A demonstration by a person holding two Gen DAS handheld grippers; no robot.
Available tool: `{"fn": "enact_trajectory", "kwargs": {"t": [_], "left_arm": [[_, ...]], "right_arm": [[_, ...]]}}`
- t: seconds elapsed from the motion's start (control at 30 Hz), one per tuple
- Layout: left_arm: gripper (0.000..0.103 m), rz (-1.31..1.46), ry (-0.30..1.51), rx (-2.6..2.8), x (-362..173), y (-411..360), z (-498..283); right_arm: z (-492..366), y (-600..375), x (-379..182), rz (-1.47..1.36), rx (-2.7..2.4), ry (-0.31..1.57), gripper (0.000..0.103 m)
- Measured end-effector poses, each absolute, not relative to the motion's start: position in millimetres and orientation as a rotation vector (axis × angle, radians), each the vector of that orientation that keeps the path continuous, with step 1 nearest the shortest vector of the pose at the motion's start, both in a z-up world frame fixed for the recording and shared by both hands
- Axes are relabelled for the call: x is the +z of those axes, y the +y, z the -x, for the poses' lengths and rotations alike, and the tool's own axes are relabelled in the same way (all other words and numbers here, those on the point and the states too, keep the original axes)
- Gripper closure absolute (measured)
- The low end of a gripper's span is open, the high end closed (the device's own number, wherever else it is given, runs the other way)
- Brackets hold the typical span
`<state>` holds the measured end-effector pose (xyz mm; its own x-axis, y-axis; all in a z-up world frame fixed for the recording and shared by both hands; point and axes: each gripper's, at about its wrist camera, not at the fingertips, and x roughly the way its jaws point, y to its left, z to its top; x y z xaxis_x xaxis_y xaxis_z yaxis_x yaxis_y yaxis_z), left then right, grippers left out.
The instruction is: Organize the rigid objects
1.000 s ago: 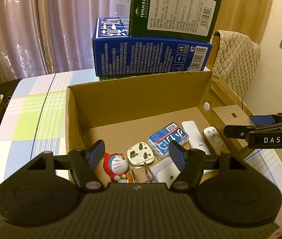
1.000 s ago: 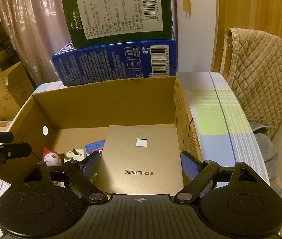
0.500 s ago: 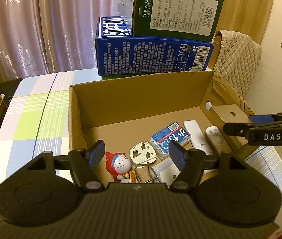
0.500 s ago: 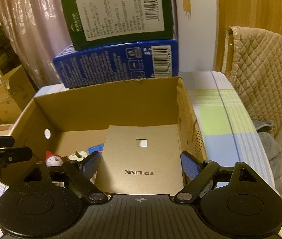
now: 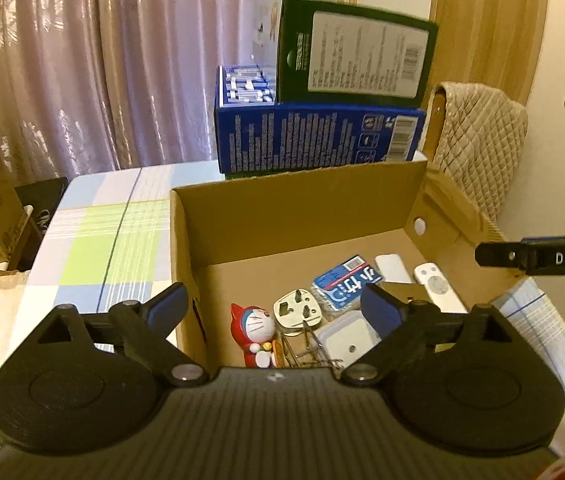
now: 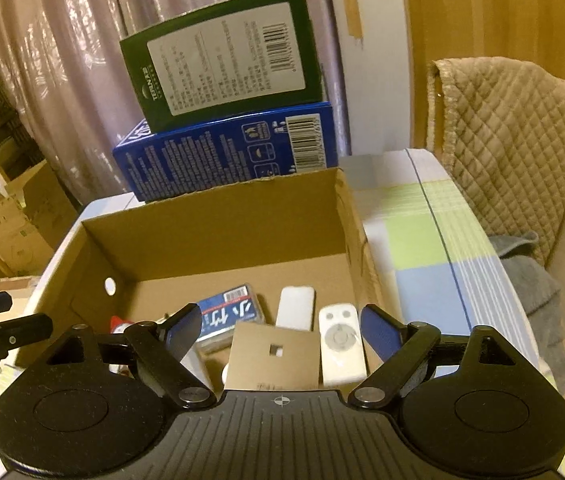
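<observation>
- We note both claws released: left claw (image 5: 274, 306) and right claw (image 6: 280, 326) hover over the cardboard box (image 6: 218, 216), gripping nothing.
- Gold TP-Link box (image 6: 274, 358) lies inside the box beside the white remote (image 6: 340, 344) (edges touching, apparently).
- Doraemon figure (image 5: 256, 330), plug (image 5: 296, 312) and blue pack (image 5: 346, 286) sit on the box floor.

Two close wrist views down into one shared cardboard box (image 5: 298, 216), from its near-left and near-right corners
</observation>
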<state>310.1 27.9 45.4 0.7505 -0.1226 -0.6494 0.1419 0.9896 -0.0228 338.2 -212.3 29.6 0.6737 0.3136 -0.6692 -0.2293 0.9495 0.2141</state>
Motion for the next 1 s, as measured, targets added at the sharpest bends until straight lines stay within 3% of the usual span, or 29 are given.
{"fn": "enact_trajectory", "kwargs": {"t": [0.4, 1.0], "left_arm": [[0.005, 0.019, 0.703, -0.078, 88.7, 15.7, -221.1], [0.001, 0.082, 0.734, -0.007, 95.7, 2.4, -101.8]], "right_arm": [[-254.1, -207.3, 68.5, 0.033, 0.359, 0.728, 0.019], [-132.9, -230.0, 85.1, 0.007, 0.365, 0.773, 0.019]]}}
